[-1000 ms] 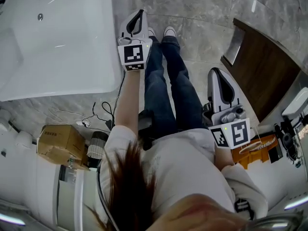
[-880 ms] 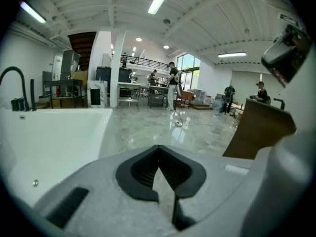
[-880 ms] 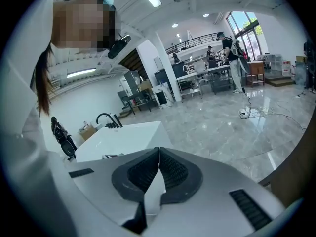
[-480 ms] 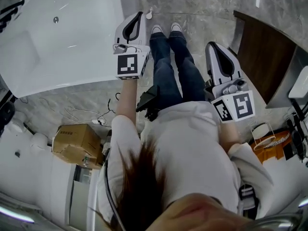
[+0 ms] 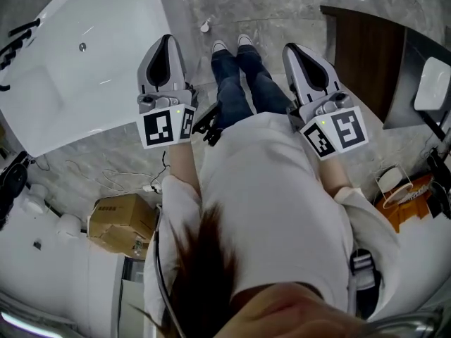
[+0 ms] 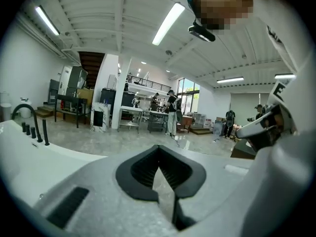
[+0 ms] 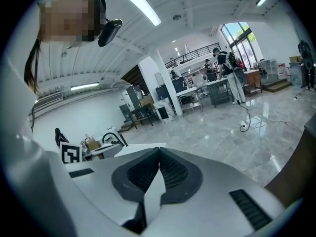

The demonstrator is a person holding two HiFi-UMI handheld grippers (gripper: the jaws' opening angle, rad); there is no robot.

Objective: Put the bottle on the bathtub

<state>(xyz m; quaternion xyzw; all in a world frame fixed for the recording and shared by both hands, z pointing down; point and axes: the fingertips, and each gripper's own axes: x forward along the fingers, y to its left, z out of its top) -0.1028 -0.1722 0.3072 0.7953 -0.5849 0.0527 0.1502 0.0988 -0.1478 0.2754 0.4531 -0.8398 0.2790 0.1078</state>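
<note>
- The left gripper (image 5: pixel 166 41) is hovering at 11 o'clock in the head view, just beside the tub (image 5: pixel 70 118); its jaws are pressing together with nothing between them.
- The right gripper (image 5: pixel 294 49) is hanging at 1 o'clock above the floor (image 5: pixel 282 5); its jaws are likewise meeting tip to tip, and it is carrying nothing.
- The tub is lying at 10 o'clock, white and glossy; black taps (image 5: pixel 15 39) are standing at its 9 o'clock end.
- No bottle is showing plainly in any view; a small white thing (image 5: pixel 205 25) is sitting on the floor at 12 o'clock, just beyond the shoes (image 5: pixel 232 46) and near the tub's corner. It may be the bottle, but it is too small to tell.
- If it is, it is probably going to handle as light, stiff and smooth; a round body is likely to be slipping or rolling under a skewed pinch.
- Taking it across the middle of the body, jaws square to it, is looking safer than pinching the cap.
- The tub's rim is looking slick; a flat stretch of it is seeming the best spot for standing the bottle upright.
</note>
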